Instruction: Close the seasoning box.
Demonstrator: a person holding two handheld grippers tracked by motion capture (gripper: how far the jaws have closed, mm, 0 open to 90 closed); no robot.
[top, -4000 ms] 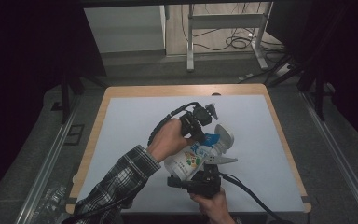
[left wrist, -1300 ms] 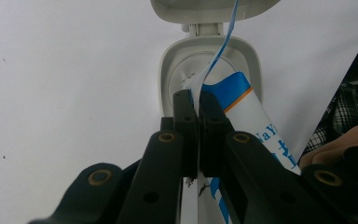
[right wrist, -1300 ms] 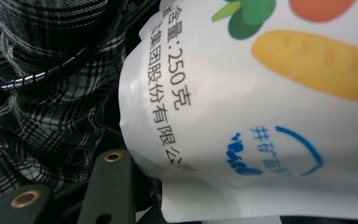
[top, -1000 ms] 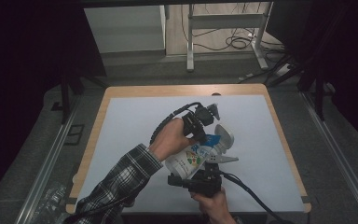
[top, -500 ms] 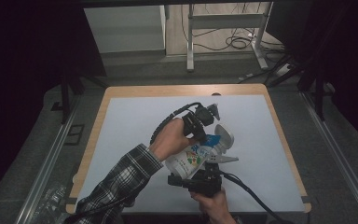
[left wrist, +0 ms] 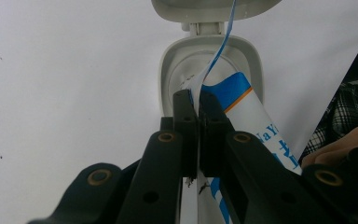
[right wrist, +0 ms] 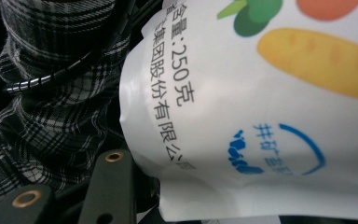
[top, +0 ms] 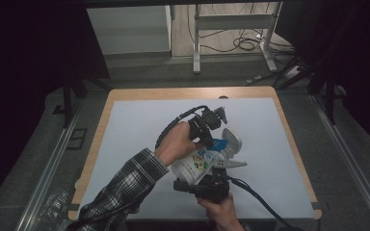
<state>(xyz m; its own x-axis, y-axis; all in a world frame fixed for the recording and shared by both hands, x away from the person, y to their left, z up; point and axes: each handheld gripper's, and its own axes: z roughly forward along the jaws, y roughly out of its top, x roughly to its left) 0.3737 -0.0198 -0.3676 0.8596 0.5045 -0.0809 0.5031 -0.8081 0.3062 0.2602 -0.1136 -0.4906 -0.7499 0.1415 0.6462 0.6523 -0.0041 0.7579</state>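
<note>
The white printed container (top: 200, 163) lies tilted above the table (top: 125, 125), its flip lid (left wrist: 209, 9) open. The left gripper (left wrist: 198, 100) is clamped tight on a blue-white strip (left wrist: 223, 32) at its mouth. The right gripper (top: 211, 180) grips the container's body at about half opening; its jaw tips are hidden.

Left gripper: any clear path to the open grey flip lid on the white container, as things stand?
Probably yes, but not while busy. The left gripper is shut on a thin blue-and-white sheet at the mouth; the open grey flip lid sits just beyond its tips, nothing between. It would have to release first.
</note>
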